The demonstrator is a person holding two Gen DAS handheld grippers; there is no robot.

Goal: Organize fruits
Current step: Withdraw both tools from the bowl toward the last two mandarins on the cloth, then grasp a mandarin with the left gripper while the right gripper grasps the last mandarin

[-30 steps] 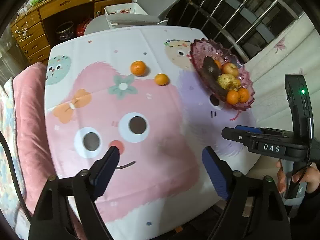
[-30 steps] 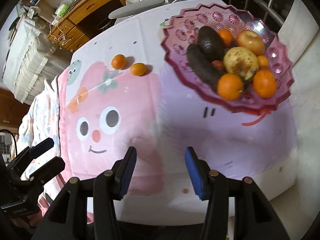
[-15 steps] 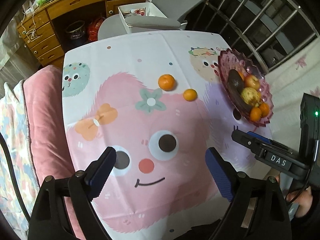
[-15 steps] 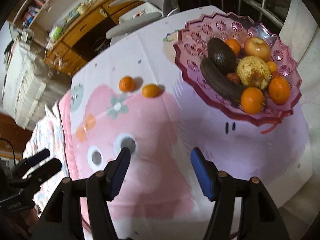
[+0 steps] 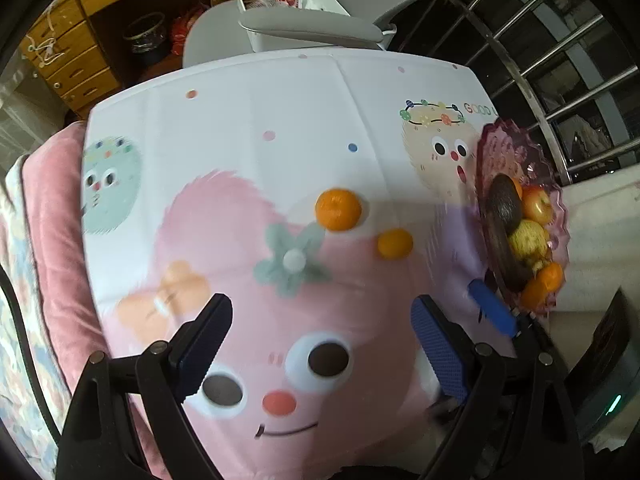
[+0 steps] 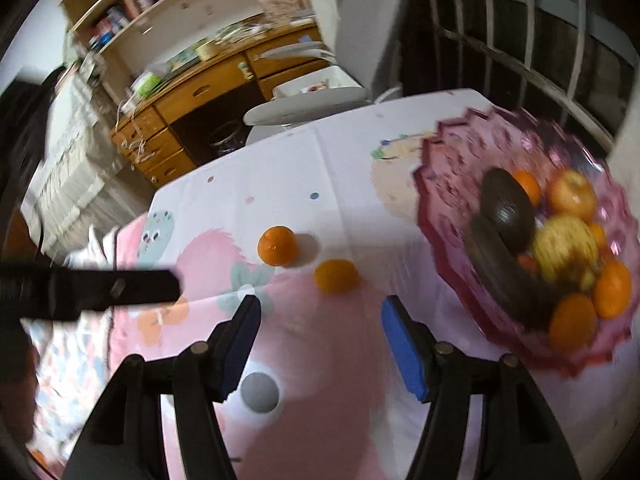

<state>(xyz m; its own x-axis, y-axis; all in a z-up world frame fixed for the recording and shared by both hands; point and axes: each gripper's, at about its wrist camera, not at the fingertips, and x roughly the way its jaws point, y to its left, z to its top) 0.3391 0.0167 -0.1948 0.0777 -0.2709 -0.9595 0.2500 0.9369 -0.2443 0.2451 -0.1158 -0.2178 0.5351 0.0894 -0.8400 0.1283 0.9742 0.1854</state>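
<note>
Two oranges lie loose on the cartoon tablecloth: a larger orange (image 5: 338, 209) (image 6: 277, 246) and a smaller orange (image 5: 395, 243) (image 6: 335, 275) to its right. A pink glass bowl (image 5: 493, 148) (image 6: 444, 184) at the right holds an avocado (image 6: 507, 208), an apple (image 6: 572, 196), a yellow fruit and several oranges. My left gripper (image 5: 320, 340) is open and empty, short of the loose oranges. My right gripper (image 6: 318, 340) is open and empty, just short of the smaller orange; its blue fingertip (image 5: 492, 312) shows in the left wrist view.
A grey chair (image 5: 312, 30) stands at the table's far edge, with a wooden drawer desk (image 6: 192, 100) behind it. A pink cushion (image 5: 52, 216) lies along the table's left side. Window bars (image 5: 560, 60) are at the right.
Both grippers have moved forward over the table toward the two loose oranges, which now look larger and nearer. The jaws stay open and nothing was grasped.
</note>
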